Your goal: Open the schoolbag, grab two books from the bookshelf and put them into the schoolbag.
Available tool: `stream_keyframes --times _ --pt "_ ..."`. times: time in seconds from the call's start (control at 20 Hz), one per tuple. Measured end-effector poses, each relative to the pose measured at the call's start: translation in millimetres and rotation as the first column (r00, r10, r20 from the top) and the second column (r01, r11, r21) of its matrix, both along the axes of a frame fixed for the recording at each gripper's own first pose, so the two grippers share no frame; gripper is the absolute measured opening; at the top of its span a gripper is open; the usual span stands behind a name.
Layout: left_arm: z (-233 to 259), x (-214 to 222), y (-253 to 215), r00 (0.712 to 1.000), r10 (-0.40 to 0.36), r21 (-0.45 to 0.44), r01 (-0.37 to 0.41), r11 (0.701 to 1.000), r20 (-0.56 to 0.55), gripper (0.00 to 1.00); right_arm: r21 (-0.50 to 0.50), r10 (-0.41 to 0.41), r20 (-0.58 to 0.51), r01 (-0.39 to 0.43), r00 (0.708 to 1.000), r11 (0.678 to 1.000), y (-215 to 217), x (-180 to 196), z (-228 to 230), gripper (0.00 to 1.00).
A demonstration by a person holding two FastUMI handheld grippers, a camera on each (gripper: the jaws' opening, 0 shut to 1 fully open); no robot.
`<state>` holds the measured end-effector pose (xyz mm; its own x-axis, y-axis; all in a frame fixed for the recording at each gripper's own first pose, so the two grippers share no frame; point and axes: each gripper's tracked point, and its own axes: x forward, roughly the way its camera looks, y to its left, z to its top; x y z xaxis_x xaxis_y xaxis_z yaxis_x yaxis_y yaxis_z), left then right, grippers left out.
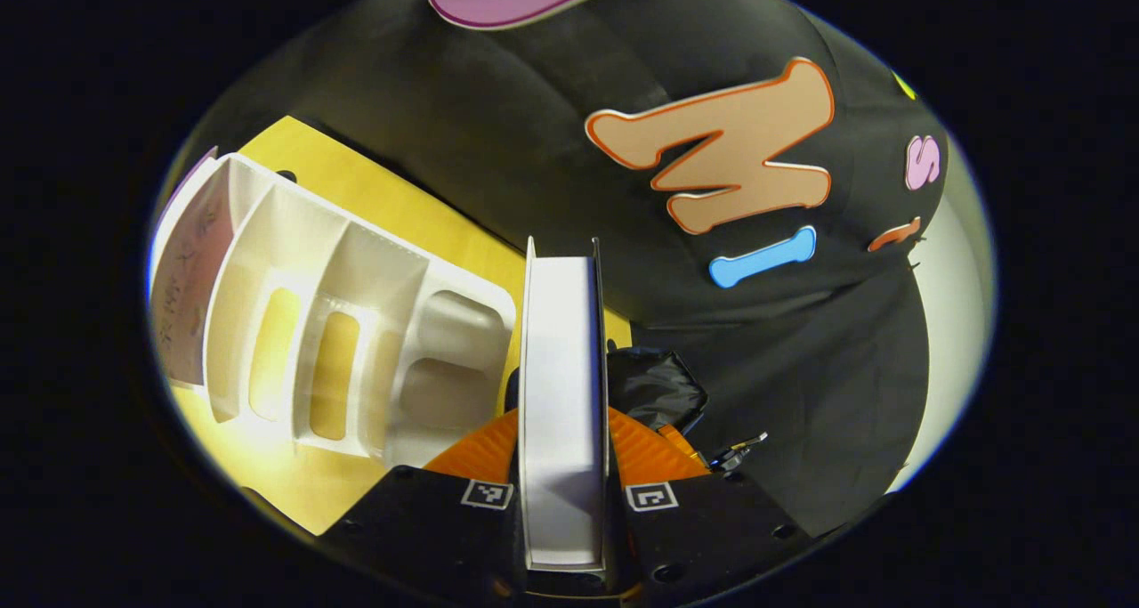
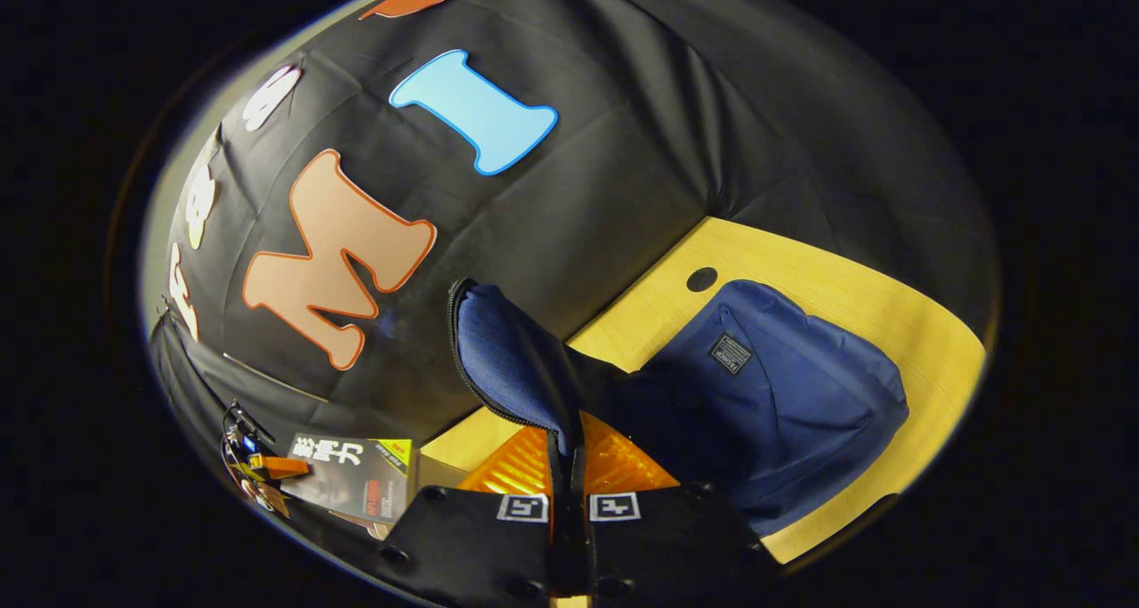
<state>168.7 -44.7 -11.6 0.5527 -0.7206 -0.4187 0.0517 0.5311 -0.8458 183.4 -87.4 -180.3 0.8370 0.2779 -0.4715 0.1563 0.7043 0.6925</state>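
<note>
In the left gripper view, my left gripper (image 1: 562,430) is shut on a book (image 1: 561,359), held upright with its white page edge facing the camera. The white bookshelf (image 1: 356,323) lies to its left on the yellow table (image 1: 356,190), and another book (image 1: 182,279) stands in its far-left slot. In the right gripper view, my right gripper (image 2: 567,448) is shut on the zippered flap (image 2: 507,359) of the navy schoolbag (image 2: 783,394) and holds it up. The dark-covered book (image 2: 356,479) in the left gripper (image 2: 258,470) shows at lower left.
The schoolbag lies on the yellow table (image 2: 890,305), near a round cable hole (image 2: 701,279). The booth's black cloth wall rises close behind the table. Several slots of the bookshelf stand vacant. Far off in the left gripper view, the right gripper (image 1: 734,455) shows small.
</note>
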Motion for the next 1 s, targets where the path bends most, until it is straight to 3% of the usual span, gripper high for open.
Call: stream_keyframes --times 0.5,0.65,1.0 --pt "-44 15 -111 0.994 -0.089 0.007 0.089 0.996 -0.068 0.31 0.030 -0.014 -0.001 0.014 1.000 0.999 -5 1 0 0.03" --pt "-53 19 -141 0.990 -0.105 -0.029 0.102 0.994 -0.099 0.32 0.033 -0.013 0.003 0.013 1.000 0.999 -5 0 0 0.03" --pt "-79 24 -179 0.982 -0.115 -0.045 0.109 0.993 -0.151 0.31 0.041 -0.017 0.022 0.016 1.000 0.999 -6 3 4 0.04"
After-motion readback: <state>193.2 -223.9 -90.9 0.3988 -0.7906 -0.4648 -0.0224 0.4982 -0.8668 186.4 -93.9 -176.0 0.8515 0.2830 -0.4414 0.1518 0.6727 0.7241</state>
